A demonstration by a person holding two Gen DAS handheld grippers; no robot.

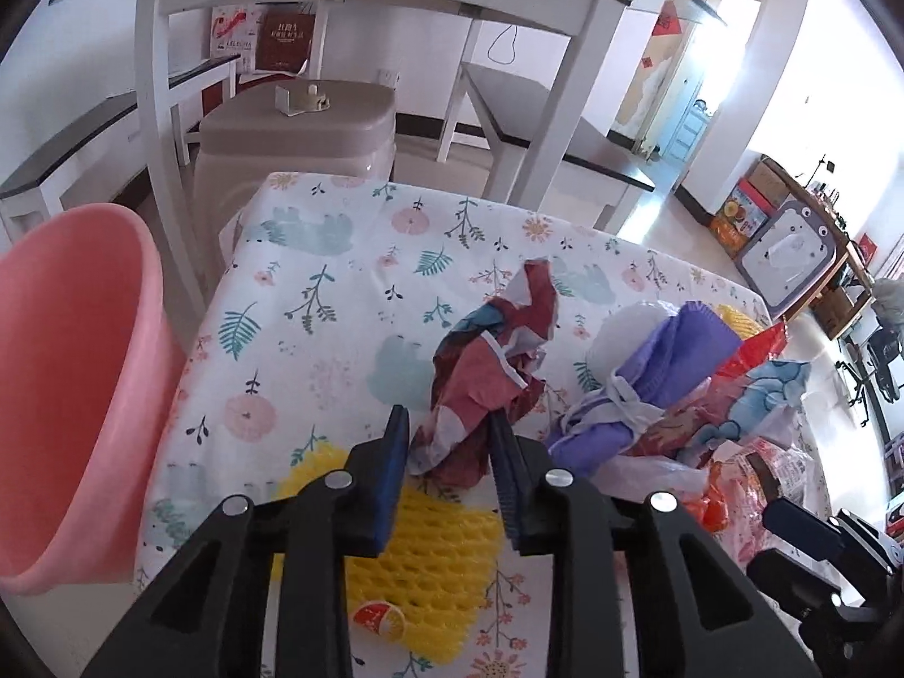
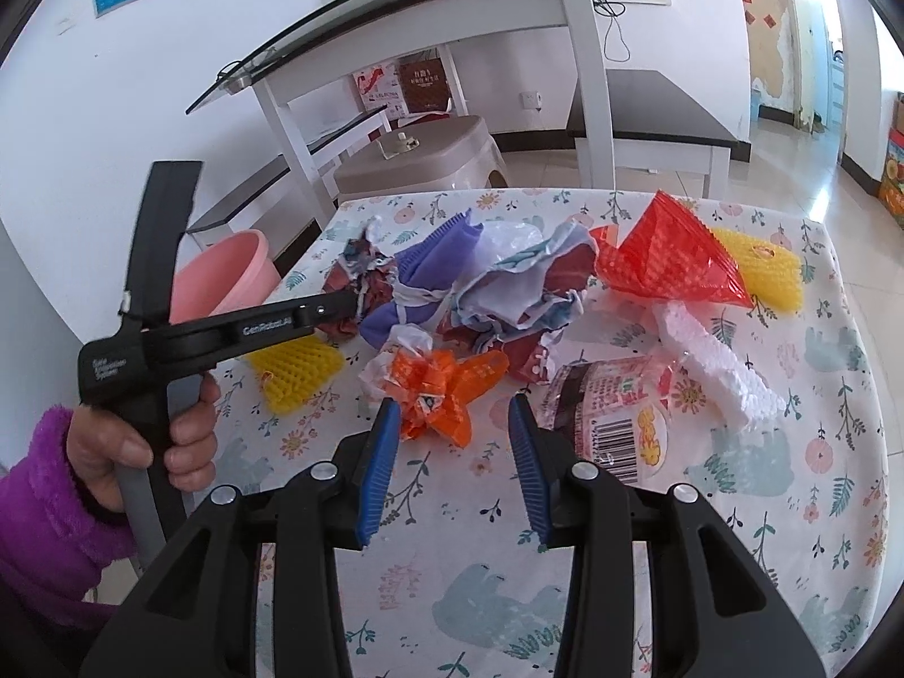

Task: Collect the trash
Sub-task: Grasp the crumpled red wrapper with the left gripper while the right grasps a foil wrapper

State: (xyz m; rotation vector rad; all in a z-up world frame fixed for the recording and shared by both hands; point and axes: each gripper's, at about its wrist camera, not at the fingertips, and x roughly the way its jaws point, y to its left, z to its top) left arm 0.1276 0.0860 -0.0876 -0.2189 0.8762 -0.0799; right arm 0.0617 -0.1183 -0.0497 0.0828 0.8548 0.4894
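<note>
My left gripper (image 1: 446, 424) is shut on a crumpled red-and-white paper wad (image 1: 491, 361) at the left of the trash pile; it also shows in the right wrist view (image 2: 353, 305). A pink bucket (image 1: 68, 395) stands left of the table. My right gripper (image 2: 455, 407) is open, its fingers on either side of a crumpled orange wrapper (image 2: 446, 390) without holding it. The pile holds a purple wrapper (image 2: 418, 277), a red net bag (image 2: 672, 254), white foam (image 2: 712, 356) and a clear labelled package (image 2: 610, 412).
Yellow foam nets lie on the floral tablecloth (image 2: 791, 452): one under my left gripper (image 1: 429, 537), one at the far right (image 2: 768, 271). A beige stool (image 1: 299, 130) and a glass-topped white table (image 2: 587, 56) stand behind.
</note>
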